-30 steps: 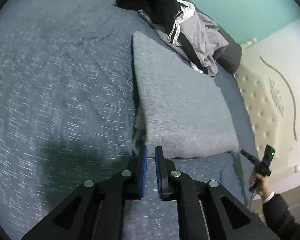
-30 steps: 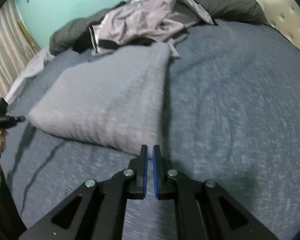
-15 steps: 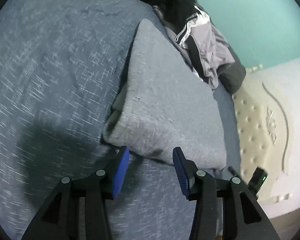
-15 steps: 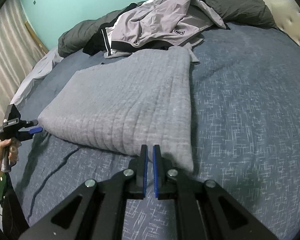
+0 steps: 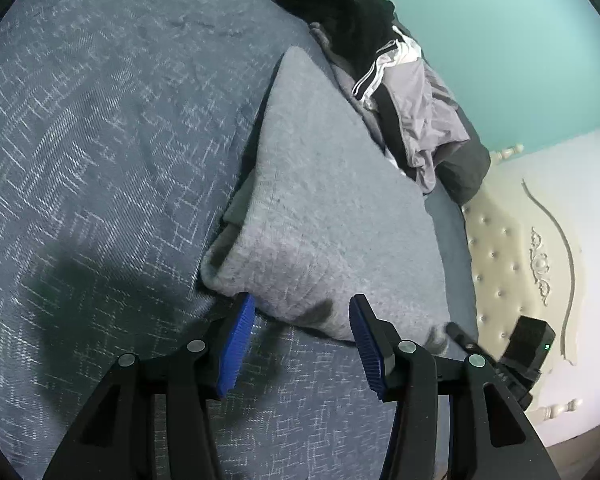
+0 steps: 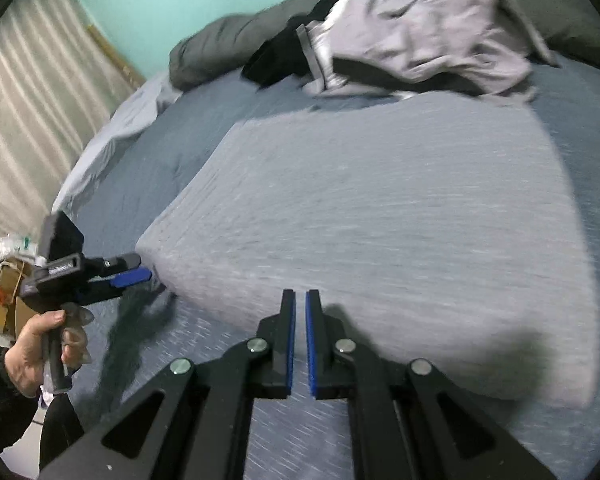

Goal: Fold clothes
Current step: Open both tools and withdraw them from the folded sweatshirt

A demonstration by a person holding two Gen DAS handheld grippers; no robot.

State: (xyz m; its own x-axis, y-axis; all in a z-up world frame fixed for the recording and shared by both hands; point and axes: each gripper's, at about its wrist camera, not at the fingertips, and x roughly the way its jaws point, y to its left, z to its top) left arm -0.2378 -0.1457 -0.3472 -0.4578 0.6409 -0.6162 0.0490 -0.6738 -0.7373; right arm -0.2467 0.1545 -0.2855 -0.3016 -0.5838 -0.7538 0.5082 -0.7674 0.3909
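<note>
Nearest in the left wrist view, the left tongs [image 5: 302, 340] hang just over the bed, their blue-padded jaws opening and standing well apart, with the near corner of the folded grey knitted garment [image 5: 328, 216] just ahead of the gap but not pressed by either pad. In the right wrist view, the right tongs [image 6: 300, 340] are clenched, pads almost touching with nothing between them, poised at the near edge of the same folded garment [image 6: 380, 216]. To the side, a hand [image 6: 32, 344] in a dark sleeve grips the handle of the left tongs [image 6: 140, 276], whose tips sit just beside the garment's corner. The garment lies flat as a thick rectangle on the blue bedspread with a white crosshatch pattern [image 5: 100, 128], which covers the bed. Beyond the garment lies a crumpled heap of pale grey and black sportswear with white stripes [image 5: 404, 112], touching its far edge, and behind that a dark grey pillow [image 6: 228, 48]. Farther off stand a cream tufted headboard [image 5: 500, 248], a turquoise wall [image 5: 500, 40] and pale striped curtains [image 6: 32, 112]. A cluttered cardboard box [image 6: 4, 280] sits beside the bed; its contents are too blurred to tell.
</note>
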